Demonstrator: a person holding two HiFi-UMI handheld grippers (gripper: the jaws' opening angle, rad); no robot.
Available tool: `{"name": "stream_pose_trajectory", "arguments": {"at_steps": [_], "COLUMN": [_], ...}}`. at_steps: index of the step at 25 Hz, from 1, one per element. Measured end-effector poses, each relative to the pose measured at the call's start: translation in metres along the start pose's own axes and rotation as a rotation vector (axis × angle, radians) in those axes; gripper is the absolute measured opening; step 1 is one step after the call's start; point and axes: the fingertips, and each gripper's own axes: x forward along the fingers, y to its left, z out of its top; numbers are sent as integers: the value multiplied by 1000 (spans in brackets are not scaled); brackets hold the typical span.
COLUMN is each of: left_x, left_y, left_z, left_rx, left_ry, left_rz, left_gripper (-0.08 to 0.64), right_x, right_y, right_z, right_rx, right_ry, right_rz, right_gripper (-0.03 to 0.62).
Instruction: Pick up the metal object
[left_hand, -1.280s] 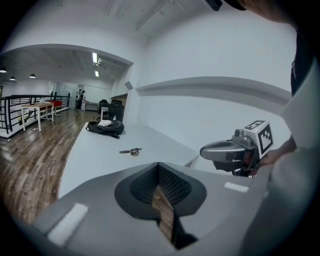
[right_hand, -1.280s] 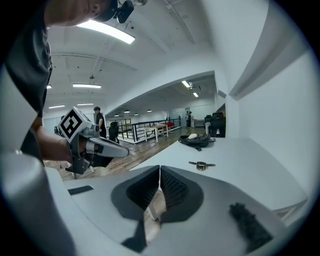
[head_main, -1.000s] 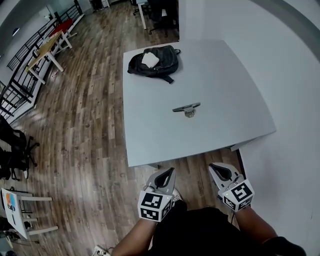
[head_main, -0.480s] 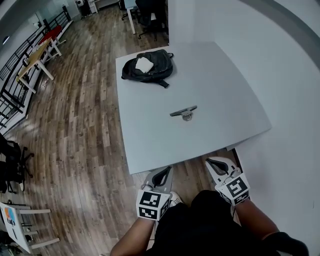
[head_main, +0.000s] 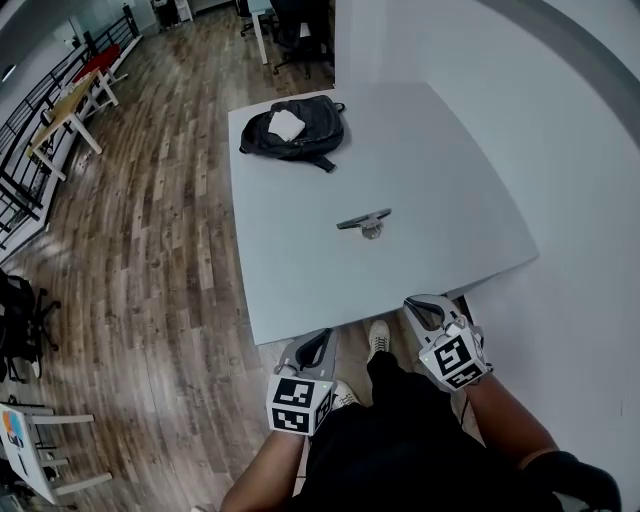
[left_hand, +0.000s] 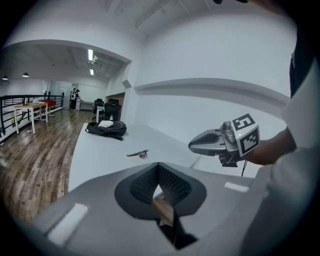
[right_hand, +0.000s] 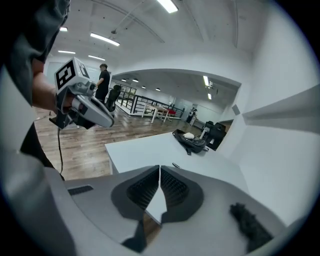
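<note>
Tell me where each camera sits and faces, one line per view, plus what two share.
Head view: on the person's head, facing steeply down at the white table, metal object and backpack; left gripper, right gripper and legs show.
Left gripper view: on the left gripper, facing along its shut jaws across the table; the right gripper shows.
Right gripper view: on the right gripper, along its shut jaws tablewards; the left gripper shows.
Shared: all see the backpack.

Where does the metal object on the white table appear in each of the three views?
Head view: the metal object lies near the middle of the table.
Left gripper view: left of centre, small.
Right gripper view: near the centre, very small.
Shared landmark: the black backpack at the far end of the table, behind the object in every view.
</note>
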Motion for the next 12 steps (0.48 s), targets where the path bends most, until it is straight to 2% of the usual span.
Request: {"name": "stream_pose_trajectory", "arguments": {"at_steps": [12], "left_x": [35], "left_y": [17], "left_z": [5], "left_rx": [-14], "left_ry": [-1], "left_rz": [48], "left_gripper": [8], "right_x": [51], "right_y": [-36], "right_z": [-12], "right_rx": [-93], "right_ry": [31], "right_rz": [23], "right_gripper": [21]}}
